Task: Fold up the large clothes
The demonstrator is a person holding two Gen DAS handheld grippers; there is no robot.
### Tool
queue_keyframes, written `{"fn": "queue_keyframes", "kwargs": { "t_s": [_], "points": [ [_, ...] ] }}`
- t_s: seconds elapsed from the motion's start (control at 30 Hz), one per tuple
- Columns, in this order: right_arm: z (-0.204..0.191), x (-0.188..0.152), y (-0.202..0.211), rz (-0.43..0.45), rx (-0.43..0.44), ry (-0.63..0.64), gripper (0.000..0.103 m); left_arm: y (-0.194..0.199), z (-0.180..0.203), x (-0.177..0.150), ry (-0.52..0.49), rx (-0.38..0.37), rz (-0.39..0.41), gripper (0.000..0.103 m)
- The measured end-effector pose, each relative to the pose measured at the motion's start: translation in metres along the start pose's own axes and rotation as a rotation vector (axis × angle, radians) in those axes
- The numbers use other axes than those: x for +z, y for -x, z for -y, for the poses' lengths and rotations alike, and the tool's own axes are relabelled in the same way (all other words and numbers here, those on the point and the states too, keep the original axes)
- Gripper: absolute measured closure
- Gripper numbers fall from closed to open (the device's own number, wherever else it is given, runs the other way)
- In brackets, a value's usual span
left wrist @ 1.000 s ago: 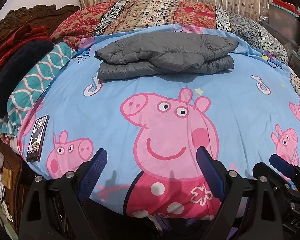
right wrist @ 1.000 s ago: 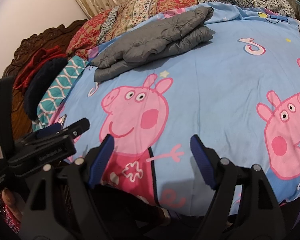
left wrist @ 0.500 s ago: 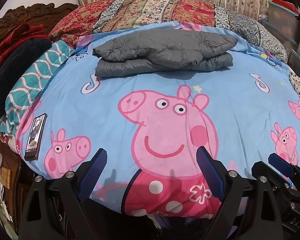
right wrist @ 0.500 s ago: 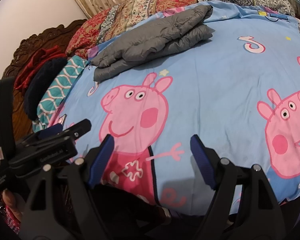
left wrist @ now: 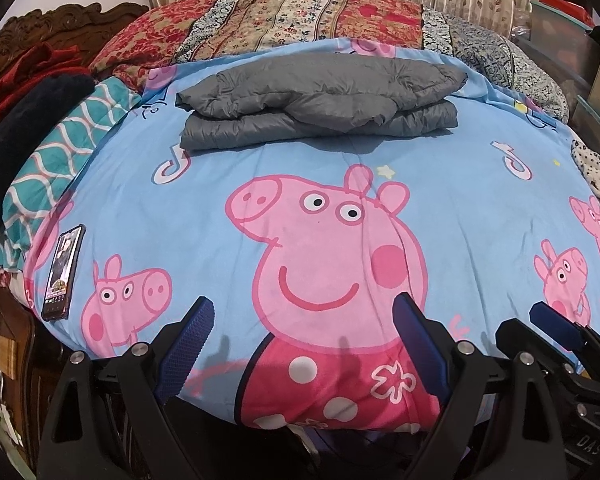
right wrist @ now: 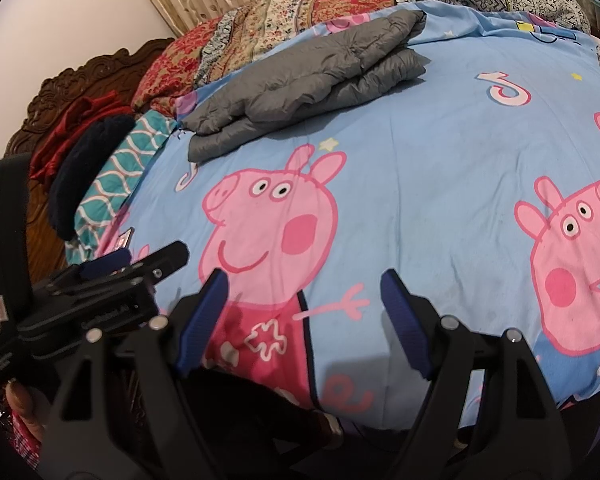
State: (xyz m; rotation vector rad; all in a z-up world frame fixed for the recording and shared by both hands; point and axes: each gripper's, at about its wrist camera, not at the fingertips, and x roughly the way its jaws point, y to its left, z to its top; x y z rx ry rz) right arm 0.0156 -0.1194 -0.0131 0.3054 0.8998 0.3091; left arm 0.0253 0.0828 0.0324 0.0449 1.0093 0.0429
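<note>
A grey puffer jacket (left wrist: 320, 100) lies folded into a flat stack on the far part of the bed's blue cartoon-pig sheet (left wrist: 220, 184); it also shows in the right wrist view (right wrist: 304, 84). My left gripper (left wrist: 304, 344) is open and empty, hovering at the bed's near edge, far from the jacket. My right gripper (right wrist: 304, 320) is open and empty, also at the near edge. The left gripper's body (right wrist: 100, 292) shows at the left of the right wrist view, and the right gripper's body (left wrist: 560, 332) at the right of the left wrist view.
A phone (left wrist: 62, 268) lies on the sheet's left edge. Folded blankets and dark clothes (left wrist: 36, 128) pile along the left by the carved headboard (left wrist: 60, 20). Patterned quilts (left wrist: 300, 16) line the far side. A spotted cloth (left wrist: 596, 176) sits at the right edge.
Both views have shifted slightly; the folded jacket sits a little closer and higher in frame. Both grippers stay open and empty.
</note>
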Motion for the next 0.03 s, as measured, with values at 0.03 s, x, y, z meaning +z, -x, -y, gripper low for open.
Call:
{"fn": "queue_keyframes", "kwargs": {
  "t_s": [0.03],
  "points": [
    [-0.0001,-0.0006,0.0001,0.0,0.0,0.0,0.028,-0.0004,-0.0003,-0.0002,0.001,0.0,-0.002,0.005]
  ]
}}
